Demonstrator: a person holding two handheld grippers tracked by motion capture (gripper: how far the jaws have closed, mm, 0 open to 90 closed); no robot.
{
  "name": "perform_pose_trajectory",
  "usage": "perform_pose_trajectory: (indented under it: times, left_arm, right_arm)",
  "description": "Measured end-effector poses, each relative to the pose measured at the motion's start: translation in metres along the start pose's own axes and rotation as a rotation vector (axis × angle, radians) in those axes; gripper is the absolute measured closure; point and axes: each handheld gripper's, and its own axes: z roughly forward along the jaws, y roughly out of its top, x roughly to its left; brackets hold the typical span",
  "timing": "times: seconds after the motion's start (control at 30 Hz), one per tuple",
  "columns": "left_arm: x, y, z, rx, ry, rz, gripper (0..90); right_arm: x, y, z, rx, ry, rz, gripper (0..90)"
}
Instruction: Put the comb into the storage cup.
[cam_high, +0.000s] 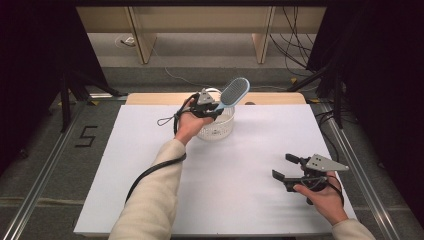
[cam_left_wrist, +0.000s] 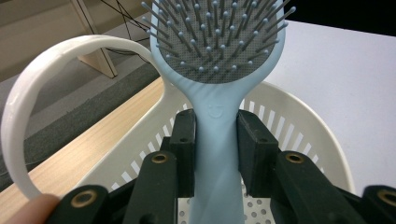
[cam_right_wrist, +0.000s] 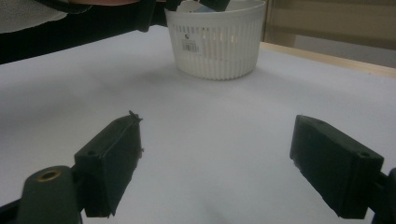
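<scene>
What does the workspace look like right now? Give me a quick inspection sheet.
Surface: white table top, bare apart from the basket.
Job's things: round white slotted plastic basket with hoop handle; light blue plastic hairbrush above it.
Clutter: nothing seen.
Grippers: left gripper shut on the brush handle over the basket; right gripper open, fingers apart, low over the table.
Cables: black cable along the left forearm.
Surroundings: wooden shelving, dark curtains, floor cables.

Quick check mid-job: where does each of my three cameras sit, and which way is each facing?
High view: above the table's near edge, looking forward and down; both forearms, left gripper, right gripper.
Left gripper view: on the left gripper, along jaws clamping the hairbrush over the basket.
Right gripper view: on the right gripper, low over the table, open jaws facing the basket.
Shared: all three see the basket.
</scene>
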Motion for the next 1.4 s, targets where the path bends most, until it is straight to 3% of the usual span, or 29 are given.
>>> perform_pose_trajectory:
  times: [0.6,0.73,0.83,0.93,1.17,1.4]
  left_arm:
    - [0.004,-0.002,0.001,0.007,0.004,-0.015,69.2]
    - [0.005,0.001,-0.004,-0.027,0.001,-0.058,55.2]
    - [0.005,0.003,-0.010,-0.004,0.026,-0.033,42.0]
    - [0.005,0.004,-0.018,0.005,0.043,-0.039,33.1]
    - [0.004,0.007,-0.045,0.019,0.065,-0.071,16.6]
    - [0.001,0.001,-0.075,0.034,0.075,-0.096,9.0]
  right_arm:
    - [0.000,0.000,0.000,0.000,0.000,-0.001,17.4]
    - [0.000,0.000,0.000,0.000,-0.001,0.000,17.4]
    - [0.000,0.000,0.000,0.000,-0.001,-0.002,17.4]
    - [0.000,0.000,0.000,0.001,-0.001,-0.003,17.4]
    - [0.001,0.000,0.001,0.003,-0.002,-0.005,17.3]
    - [0.002,0.000,0.001,0.008,-0.004,-0.006,17.2]
